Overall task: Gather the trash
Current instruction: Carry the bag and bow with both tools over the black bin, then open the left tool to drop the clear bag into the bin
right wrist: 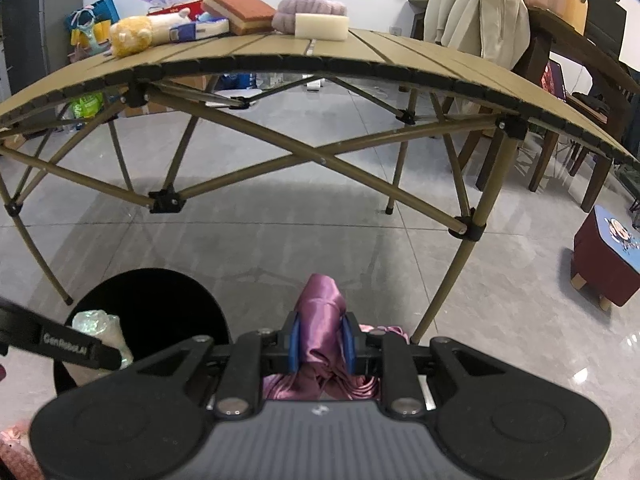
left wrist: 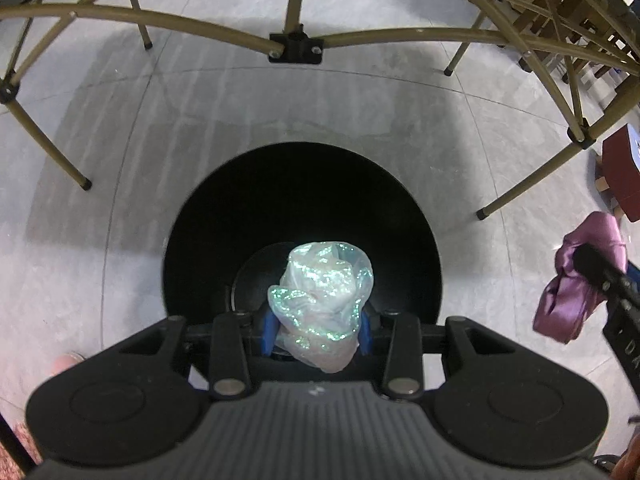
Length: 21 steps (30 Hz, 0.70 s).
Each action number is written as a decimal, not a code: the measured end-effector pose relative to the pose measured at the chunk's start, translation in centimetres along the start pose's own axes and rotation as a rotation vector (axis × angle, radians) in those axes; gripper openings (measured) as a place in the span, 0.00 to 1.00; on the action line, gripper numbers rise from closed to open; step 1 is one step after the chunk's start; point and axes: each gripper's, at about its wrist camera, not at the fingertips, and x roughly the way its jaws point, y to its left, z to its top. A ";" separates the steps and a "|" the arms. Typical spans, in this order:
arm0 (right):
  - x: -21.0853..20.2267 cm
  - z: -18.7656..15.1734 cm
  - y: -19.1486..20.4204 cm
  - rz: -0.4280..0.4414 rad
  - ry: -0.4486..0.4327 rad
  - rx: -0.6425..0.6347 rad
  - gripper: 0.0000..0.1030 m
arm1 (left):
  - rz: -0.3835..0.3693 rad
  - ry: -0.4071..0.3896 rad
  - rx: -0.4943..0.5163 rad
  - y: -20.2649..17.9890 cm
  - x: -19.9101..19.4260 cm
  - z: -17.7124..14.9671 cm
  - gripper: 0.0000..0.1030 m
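A round black bin [left wrist: 208,240] stands on the tiled floor, its dark mouth open upward. My left gripper [left wrist: 318,326] points steeply down over that mouth, shut on a crumpled iridescent plastic wrapper [left wrist: 324,292]. The right wrist view shows the same bin [right wrist: 160,304] at lower left, with the wrapper [right wrist: 96,322] over it. My right gripper [right wrist: 320,344] is shut on a bunched purple satin cloth [right wrist: 322,312], which hangs above the floor to the right of the bin. That purple cloth [left wrist: 576,288] also shows at the right edge of the left wrist view.
A folding camp table [right wrist: 360,56] with tan crossed legs [right wrist: 320,158] stands just beyond the bin, loaded with a plush toy [right wrist: 132,36], sponges and a knitted item. A maroon footstool [right wrist: 604,264] sits at the right; chairs and a draped coat stand behind.
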 end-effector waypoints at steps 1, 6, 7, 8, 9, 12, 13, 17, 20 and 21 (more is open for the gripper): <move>0.1 -0.1 0.0 -0.003 0.003 -0.002 0.20 | -0.004 0.005 -0.002 -0.2 0.2 0.1 0.37; 0.5 -0.3 0.1 -0.006 0.013 -0.011 0.20 | -0.003 0.022 -0.007 -0.9 1.1 0.3 0.37; 0.5 -0.3 0.1 -0.007 0.014 -0.012 0.20 | -0.001 0.024 -0.008 -1.0 1.3 0.3 0.37; 0.6 -0.3 0.1 -0.007 0.014 -0.013 0.20 | 0.001 0.025 -0.008 -1.1 1.5 0.4 0.37; 0.6 -0.3 0.1 -0.008 0.015 -0.014 0.20 | 0.005 0.026 -0.007 -1.2 1.6 0.4 0.37; 0.8 -0.4 0.0 -0.008 0.021 -0.016 0.20 | 0.013 0.030 -0.008 -1.2 1.9 0.4 0.37; 0.8 -0.4 -0.1 -0.009 0.023 -0.015 0.20 | 0.015 0.031 -0.008 -1.3 1.9 0.4 0.37; 1.0 -0.5 -0.2 -0.010 0.029 -0.014 0.20 | 0.021 0.035 -0.004 -1.3 2.1 0.5 0.41; 1.1 -0.6 -0.1 -0.009 0.034 -0.017 0.20 | 0.010 0.033 -0.002 -1.5 1.9 0.5 0.55; 1.2 -0.6 -0.1 -0.009 0.035 -0.017 0.20 | 0.011 0.031 0.001 -1.5 1.9 0.5 0.61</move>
